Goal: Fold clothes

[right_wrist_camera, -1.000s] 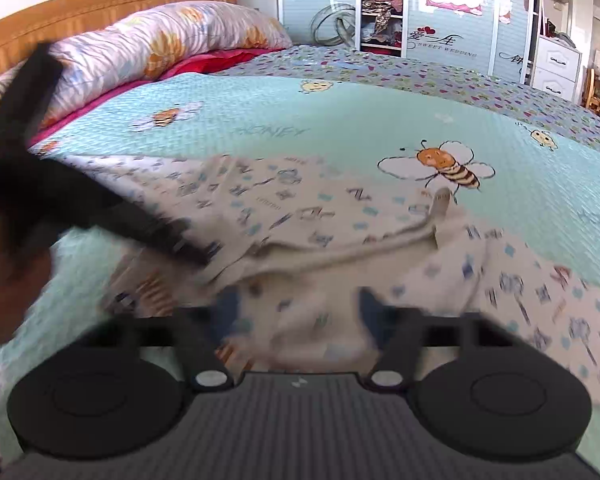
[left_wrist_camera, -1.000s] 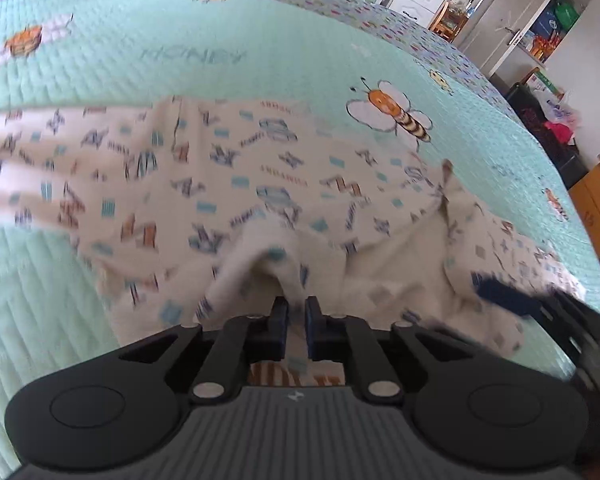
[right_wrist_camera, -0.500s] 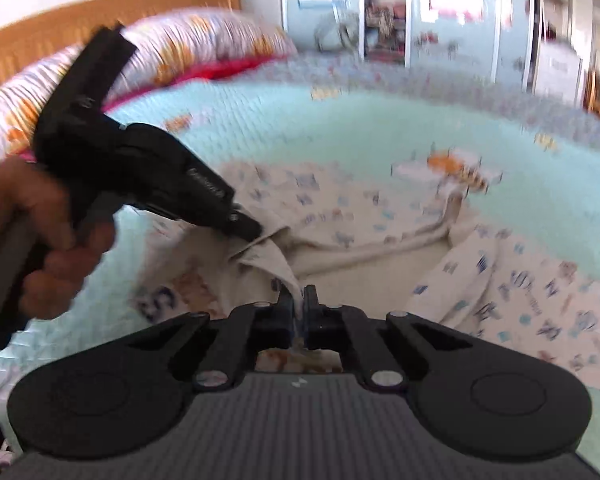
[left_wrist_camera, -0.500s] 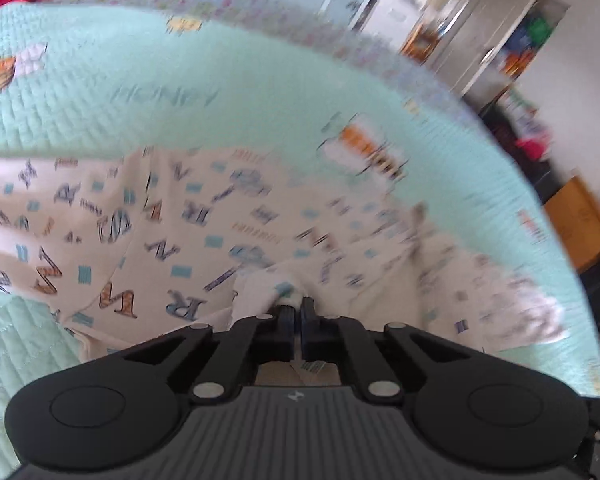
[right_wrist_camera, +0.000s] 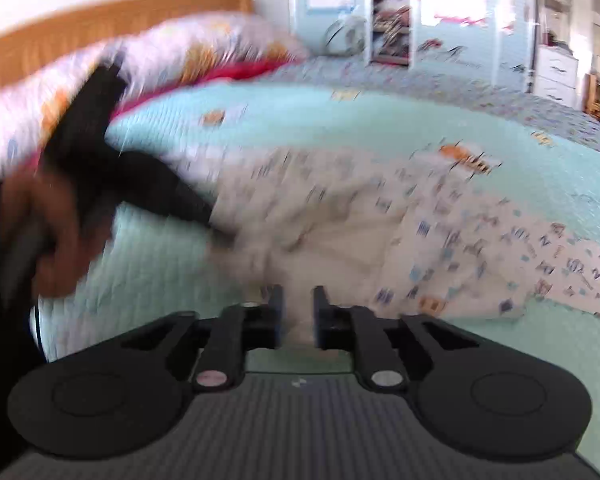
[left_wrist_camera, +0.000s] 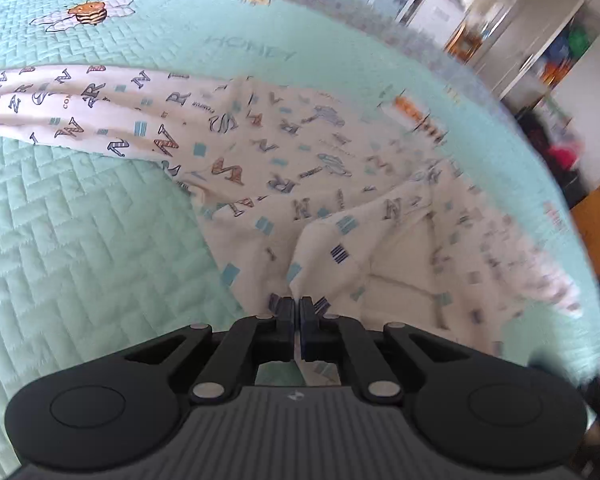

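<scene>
Garment (left_wrist_camera: 300,168): white cloth printed with letters and small blue squares, spread on the bed (left_wrist_camera: 92,240). It lies straight ahead of the left tongs (left_wrist_camera: 299,312), fanning out from their tips. One long part runs off to the far left in the left wrist view; another trails to the right, blurred. A fold ridge rises from the tips and leads forward-right.

Left tongs: fingers pressed together, with a bunched edge of the garment pinched between them. The cloth is pulled into a peak at the pinch.

Right tongs (right_wrist_camera: 299,304): fingers spread a little, a clear gap between them. Pale cloth shows in the gap, but the picture is blurred; cannot tell whether the pads touch it. The garment (right_wrist_camera: 380,224) lies just ahead of these tongs and stretches to their right, a lettered part reaching the right edge of the view.

In the right wrist view the left tongs (right_wrist_camera: 220,236) come in from the left, tip at the garment's near-left edge, held by a hand (right_wrist_camera: 48,240), all smeared by motion.

Bed: mint quilted cover, bee pictures (left_wrist_camera: 88,10) beyond the garment, the word HONEY stitched ahead. Pillow (right_wrist_camera: 180,52) and wooden headboard (right_wrist_camera: 120,12) far ahead-left of the right tongs. Wardrobe doors (right_wrist_camera: 440,12) and white drawers (right_wrist_camera: 556,72) behind the bed, far right.
</scene>
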{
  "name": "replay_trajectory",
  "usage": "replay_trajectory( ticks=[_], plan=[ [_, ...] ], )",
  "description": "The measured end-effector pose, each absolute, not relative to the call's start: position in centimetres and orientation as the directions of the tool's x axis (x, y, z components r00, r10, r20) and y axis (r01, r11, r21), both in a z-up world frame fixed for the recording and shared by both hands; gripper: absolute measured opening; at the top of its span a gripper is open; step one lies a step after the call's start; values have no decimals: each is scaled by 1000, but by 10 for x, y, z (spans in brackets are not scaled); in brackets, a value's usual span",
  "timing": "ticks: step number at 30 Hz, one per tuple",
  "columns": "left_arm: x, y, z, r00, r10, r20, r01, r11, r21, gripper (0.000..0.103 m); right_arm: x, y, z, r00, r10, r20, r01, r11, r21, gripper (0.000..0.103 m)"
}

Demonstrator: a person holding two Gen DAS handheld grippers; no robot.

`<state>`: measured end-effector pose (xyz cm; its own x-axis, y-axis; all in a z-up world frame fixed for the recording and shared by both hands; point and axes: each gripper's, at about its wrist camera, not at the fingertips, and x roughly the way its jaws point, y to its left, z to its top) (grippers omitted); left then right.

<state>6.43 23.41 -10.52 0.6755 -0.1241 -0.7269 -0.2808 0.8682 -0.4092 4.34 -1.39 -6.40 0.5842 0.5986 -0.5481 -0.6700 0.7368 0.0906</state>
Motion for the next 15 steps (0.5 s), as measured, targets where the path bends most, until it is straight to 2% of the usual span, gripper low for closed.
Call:
replay_trajectory(
  ticks=[1,2,3,5,7,8,10,11,12,13,14,15],
  plan=[
    [63,230,-95,702,-127,-700,-253,875,-413,2,51,-17,-57,618,600,-508,-649,754,101,54],
    [64,225,-85,728,-133,-672,-215,887,-409,2,61,-18,-52,651,591,-476,-627,772,102,66],
    [66,219,-75,751,-144,-644,-172,899,-402,2,72,-15,-50,674,578,-460,-611,786,94,67],
    [81,203,-66,759,-200,-619,-75,918,-389,5,103,1,-53,660,580,-477,-620,779,89,65],
    [107,188,-79,709,-248,-660,-18,929,-368,1,138,22,-66,606,595,-528,-650,753,102,63],
    [115,187,-87,691,-248,-679,-24,931,-365,2,155,31,-76,586,577,-569,-652,753,92,52],
    [118,195,-93,688,-235,-687,-58,925,-375,4,194,31,-103,568,490,-661,-598,798,77,47],
    [119,200,-96,686,-229,-691,-75,922,-380,10,209,21,-113,573,447,-687,-558,827,72,45],
    [121,204,-99,684,-223,-695,-92,919,-384,7,216,0,-117,602,407,-687,-508,859,64,42],
    [122,208,-102,682,-216,-699,-109,915,-389,2,223,-22,-121,628,366,-687,-457,888,56,32],
    [123,213,-105,679,-210,-703,-125,911,-393,2,230,-45,-123,648,333,-684,-400,914,66,30],
    [125,217,-108,677,-204,-707,-142,907,-397,2,233,-69,-123,661,315,-681,-348,933,95,34]
  ],
)
